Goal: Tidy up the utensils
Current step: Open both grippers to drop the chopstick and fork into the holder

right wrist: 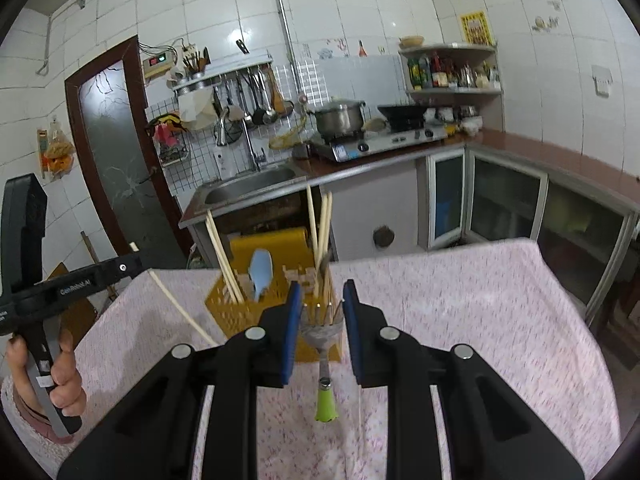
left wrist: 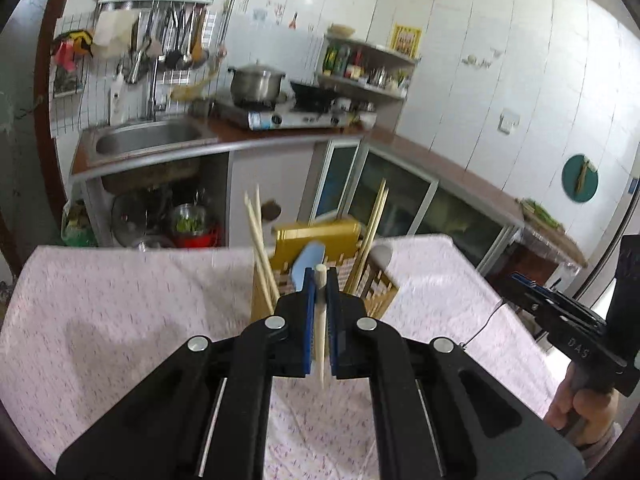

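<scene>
Pink flowered cloth (left wrist: 120, 320) covers the table in the left wrist view, and a yellow slotted holder (left wrist: 320, 256) stands on it straight ahead. The left gripper (left wrist: 320, 280) is closed on a pale chopstick (left wrist: 320, 320), which runs along the gap between the blue pads and sticks out past both ends. More chopsticks (left wrist: 258, 240) lean in the holder at left and right, with a light blue spoon (left wrist: 308, 260) between them, partly hidden by the fingers. The right gripper (left wrist: 560, 312) enters from the right edge, cut off, with the hand below it. Behind the table are a sink (left wrist: 148, 140), a pot (left wrist: 256, 84) on a stove, and cabinets; the scene is slightly blurred.

From the right wrist view, the right gripper (right wrist: 320, 292) is spread wide, holding nothing. A fork (right wrist: 324, 344) with a green handle lies on the cloth between the fingers, its prongs toward the holder (right wrist: 272, 280). The holder's front is partly hidden by the fingers. At left the left gripper (right wrist: 124, 268) carries the chopstick (right wrist: 180, 308), slanting down over the cloth.
</scene>
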